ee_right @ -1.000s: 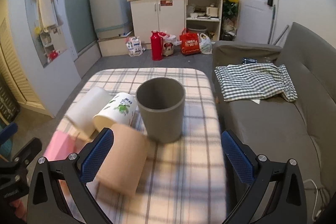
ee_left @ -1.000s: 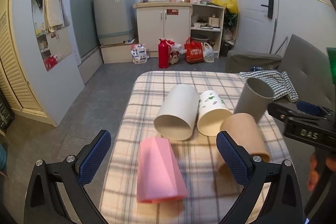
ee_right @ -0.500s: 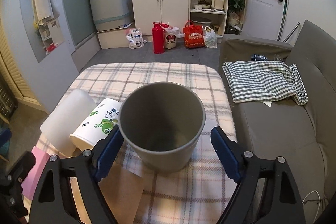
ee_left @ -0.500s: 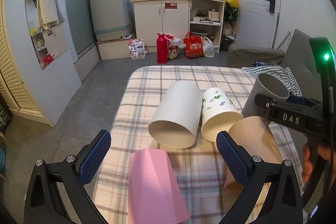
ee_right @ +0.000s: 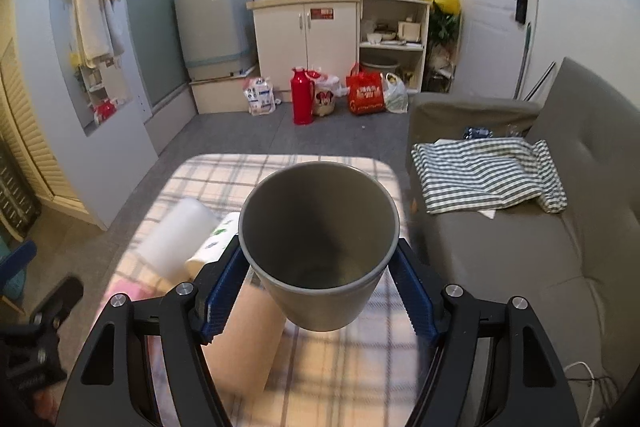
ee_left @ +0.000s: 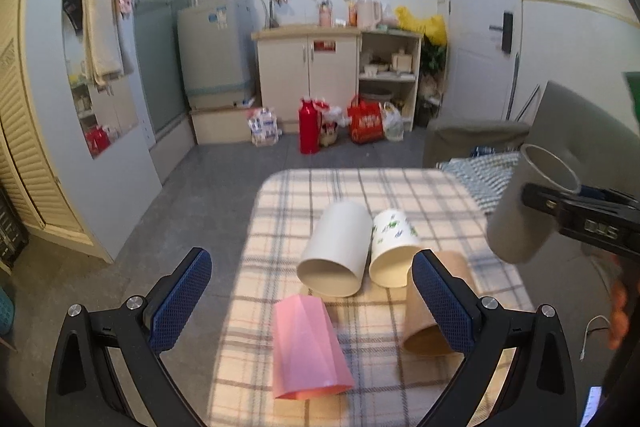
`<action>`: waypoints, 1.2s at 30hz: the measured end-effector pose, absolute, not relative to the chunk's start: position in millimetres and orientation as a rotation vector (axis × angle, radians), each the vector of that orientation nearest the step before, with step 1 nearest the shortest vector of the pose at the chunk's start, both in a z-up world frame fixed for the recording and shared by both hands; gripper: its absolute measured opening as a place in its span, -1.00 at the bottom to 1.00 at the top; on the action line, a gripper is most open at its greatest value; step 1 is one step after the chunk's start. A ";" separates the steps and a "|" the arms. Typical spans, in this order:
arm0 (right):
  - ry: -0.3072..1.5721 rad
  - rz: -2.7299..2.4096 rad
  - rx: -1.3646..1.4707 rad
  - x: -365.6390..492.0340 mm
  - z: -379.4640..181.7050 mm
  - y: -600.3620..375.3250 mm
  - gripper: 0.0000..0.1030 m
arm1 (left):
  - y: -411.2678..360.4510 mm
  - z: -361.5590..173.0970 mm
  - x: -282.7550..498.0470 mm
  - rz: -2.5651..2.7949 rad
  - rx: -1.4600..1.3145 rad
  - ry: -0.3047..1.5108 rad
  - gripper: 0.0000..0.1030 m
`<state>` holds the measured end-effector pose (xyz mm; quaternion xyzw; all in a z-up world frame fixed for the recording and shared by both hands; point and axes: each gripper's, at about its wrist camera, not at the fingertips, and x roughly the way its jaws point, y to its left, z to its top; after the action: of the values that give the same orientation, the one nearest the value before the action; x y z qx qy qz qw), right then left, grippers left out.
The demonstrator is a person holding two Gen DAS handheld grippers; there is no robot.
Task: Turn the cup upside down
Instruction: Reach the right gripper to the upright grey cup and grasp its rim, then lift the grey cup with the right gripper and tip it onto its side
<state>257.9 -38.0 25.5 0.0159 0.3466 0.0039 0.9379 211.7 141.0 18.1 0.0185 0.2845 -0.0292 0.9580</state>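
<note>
The right hand-held gripper (ee_right: 320, 291) is closed on the grey cup (ee_right: 318, 247), its blue pads pressed against the cup's two sides just below the rim. The cup is held clear of the counter (ee_right: 360, 367), mouth up and tipped a little toward the camera, so the inside and bottom are visible. From the left wrist view the same grey cup (ee_left: 528, 211) hangs in the air off the right edge of the checked cloth, tilted, with the right hand-held gripper (ee_left: 576, 215) clamped across it.

The left hand-held gripper (ee_left: 312, 303) is spread wide and holds nothing; its fingers (ee_left: 180, 299) hover over the near end of the counter (ee_left: 360, 187).

Four other cups lie on their sides on the checked cloth. A pink faceted cup (ee_left: 306, 347) lies nearest, between the left gripper's fingers. Behind it a white cup (ee_left: 336, 251) and a leaf-printed cup (ee_left: 394, 251) lie side by side, touching, mouths toward the camera. A tan cup (ee_left: 428, 315) lies just right of them, partly hidden by the right finger.

A grey sofa (ee_right: 520, 247) stands beside the counter, with a striped cloth (ee_right: 488, 175) on its seat.
</note>
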 end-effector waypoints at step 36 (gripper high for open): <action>1.032 0.151 0.029 59.1 -57.4 69.0 0.38 | 216.6 -46.7 59.2 0.016 -0.025 0.625 1.00</action>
<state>59.1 69.0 -57.4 0.0137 0.4930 0.0722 0.8669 59.2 216.6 -46.7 -0.0125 0.3075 0.0078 0.9514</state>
